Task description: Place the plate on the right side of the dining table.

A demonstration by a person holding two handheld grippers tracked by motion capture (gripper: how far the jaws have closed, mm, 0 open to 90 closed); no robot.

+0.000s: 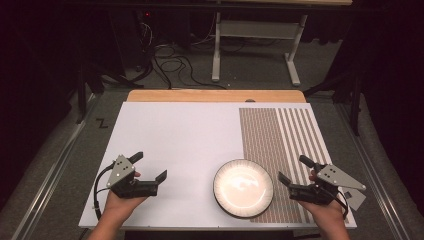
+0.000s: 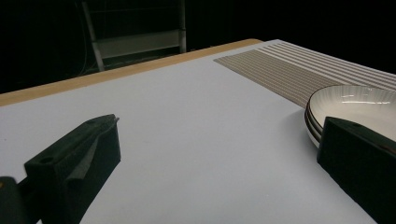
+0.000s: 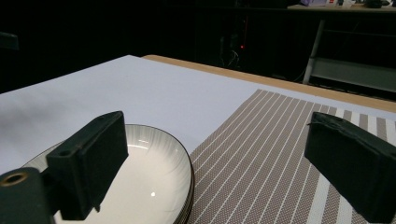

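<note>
A white ribbed plate with a dark rim point(image 1: 243, 188) rests near the table's front edge, its right side lying over the striped placemat point(image 1: 280, 145). My left gripper point(image 1: 148, 166) stands open to the left of the plate, jaws wide apart and nothing between them; the plate point(image 2: 359, 105) lies just behind its right jaw. My right gripper point(image 1: 295, 169) is open over the placemat at the plate's right. In the right gripper view the plate point(image 3: 154, 186) sits behind the left jaw and the placemat point(image 3: 261, 154) runs between the jaws.
The white table top point(image 1: 175, 135) has a wooden strip point(image 1: 215, 95) along its far edge. Beyond it a white table frame point(image 1: 255, 45) and cables point(image 1: 172, 65) lie on the floor. A grey tag point(image 1: 356, 199) lies at the front right corner.
</note>
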